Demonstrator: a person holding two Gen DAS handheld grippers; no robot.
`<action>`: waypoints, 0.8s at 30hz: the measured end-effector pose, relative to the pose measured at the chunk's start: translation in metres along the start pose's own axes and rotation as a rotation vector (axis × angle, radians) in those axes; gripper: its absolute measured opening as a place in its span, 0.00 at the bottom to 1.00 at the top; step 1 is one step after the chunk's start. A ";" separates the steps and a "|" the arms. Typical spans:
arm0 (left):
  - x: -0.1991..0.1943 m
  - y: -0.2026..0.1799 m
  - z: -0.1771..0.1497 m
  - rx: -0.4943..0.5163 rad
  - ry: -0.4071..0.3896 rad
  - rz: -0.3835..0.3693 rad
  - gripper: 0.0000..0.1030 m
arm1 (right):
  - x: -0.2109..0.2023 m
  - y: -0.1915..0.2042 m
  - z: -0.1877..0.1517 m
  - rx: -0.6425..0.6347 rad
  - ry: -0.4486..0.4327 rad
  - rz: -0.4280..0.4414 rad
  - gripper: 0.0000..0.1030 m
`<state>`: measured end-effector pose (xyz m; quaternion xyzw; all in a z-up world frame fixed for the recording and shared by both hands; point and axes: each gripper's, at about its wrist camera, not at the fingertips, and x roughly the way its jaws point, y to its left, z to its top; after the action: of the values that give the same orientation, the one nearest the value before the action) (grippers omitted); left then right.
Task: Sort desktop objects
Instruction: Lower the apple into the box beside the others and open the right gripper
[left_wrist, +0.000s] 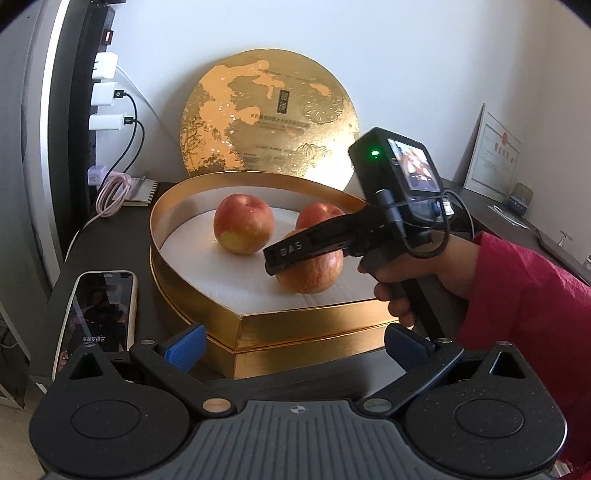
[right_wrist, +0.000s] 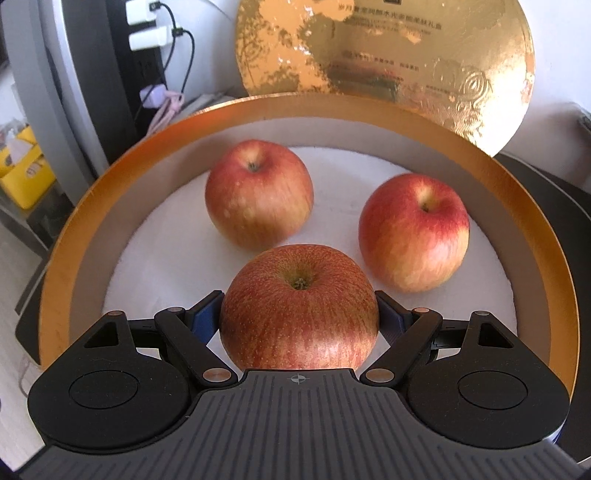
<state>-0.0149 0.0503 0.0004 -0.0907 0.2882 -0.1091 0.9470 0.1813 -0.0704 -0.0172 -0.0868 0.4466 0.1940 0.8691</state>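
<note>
Right claw (right_wrist: 300, 314) pinching nearest apple (right_wrist: 299, 310) at 6 o'clock inside gold box (right_wrist: 258, 107), pads on its flanks, apple seated on white liner; left claw (left_wrist: 295, 345) spread, idle at box front.

Box (right_wrist: 122, 173) open on top, rim all round blocks side entry. Near apple (right_wrist: 299, 306) fills the right gripper (right_wrist: 299, 314), pads touching both its sides. Bare liner far left and near right of it. Two more apples, far left (right_wrist: 258, 192) and far right (right_wrist: 413, 232), gap between them. Lid (right_wrist: 388, 48) upright behind closes the far side. Phone (left_wrist: 98, 314) lies left of box, beside left gripper (left_wrist: 295, 347), which hangs spread before the near box wall.
</note>
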 end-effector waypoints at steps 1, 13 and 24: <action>0.000 0.002 0.001 -0.002 -0.004 0.006 0.99 | 0.001 -0.001 0.000 0.006 0.004 0.001 0.83; -0.007 0.038 0.016 -0.022 -0.103 0.112 0.99 | 0.008 -0.005 0.002 0.014 0.055 0.003 0.84; -0.016 0.124 0.034 -0.158 -0.415 0.133 0.99 | -0.037 -0.005 0.005 0.003 -0.089 -0.065 0.96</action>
<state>0.0105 0.1770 0.0080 -0.1655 0.1004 -0.0025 0.9811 0.1679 -0.0825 0.0153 -0.0911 0.4047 0.1688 0.8941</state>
